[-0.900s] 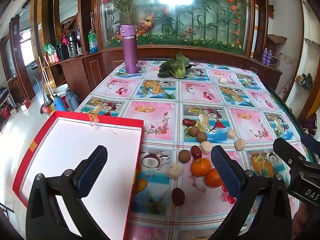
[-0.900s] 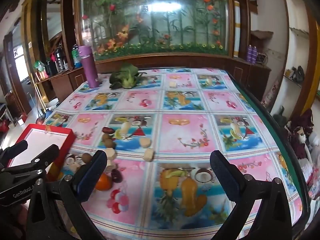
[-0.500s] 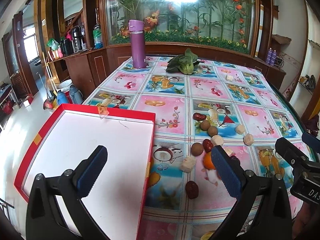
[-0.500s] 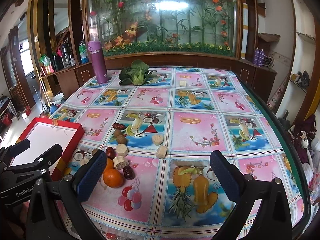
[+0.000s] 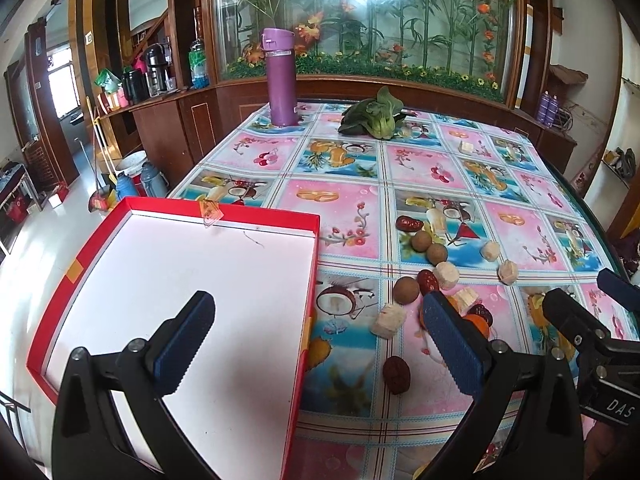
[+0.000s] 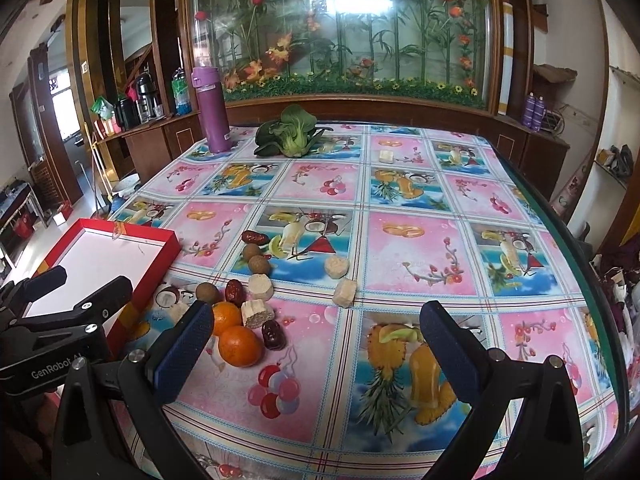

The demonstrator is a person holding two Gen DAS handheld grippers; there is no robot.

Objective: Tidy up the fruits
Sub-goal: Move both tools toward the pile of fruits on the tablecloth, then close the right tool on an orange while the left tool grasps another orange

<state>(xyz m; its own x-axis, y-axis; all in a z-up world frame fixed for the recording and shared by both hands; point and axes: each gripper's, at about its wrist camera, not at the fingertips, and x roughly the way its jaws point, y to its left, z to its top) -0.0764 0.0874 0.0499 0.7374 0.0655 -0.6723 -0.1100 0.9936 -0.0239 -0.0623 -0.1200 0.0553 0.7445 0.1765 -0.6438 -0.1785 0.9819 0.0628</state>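
Observation:
Loose fruit lies in a cluster on the patterned tablecloth: two oranges (image 6: 240, 346), dark red dates (image 6: 274, 334), brown longans (image 6: 207, 292) and pale chunks (image 6: 260, 286). A red box (image 5: 180, 280) with a white floor sits at the table's left edge and holds nothing. My left gripper (image 5: 318, 320) is open, hovering over the box's right wall; its right finger hides part of the oranges (image 5: 478, 322). My right gripper (image 6: 316, 328) is open just right of the oranges, with nothing between its fingers. Each view also shows the other gripper: the left gripper (image 6: 94, 278) and the right gripper (image 5: 578, 286).
A purple bottle (image 5: 282, 80) and a bok choy (image 5: 376, 114) stand at the far end of the table. A lone date (image 5: 396, 374) lies nearer me. The table's dark rim (image 6: 580, 240) runs along the right side, and the floor drops away left of the box.
Both views have swung left, and the right gripper has drawn nearer the fruit. More of the box shows under the left gripper. Both grippers stay open and no fruit has moved.

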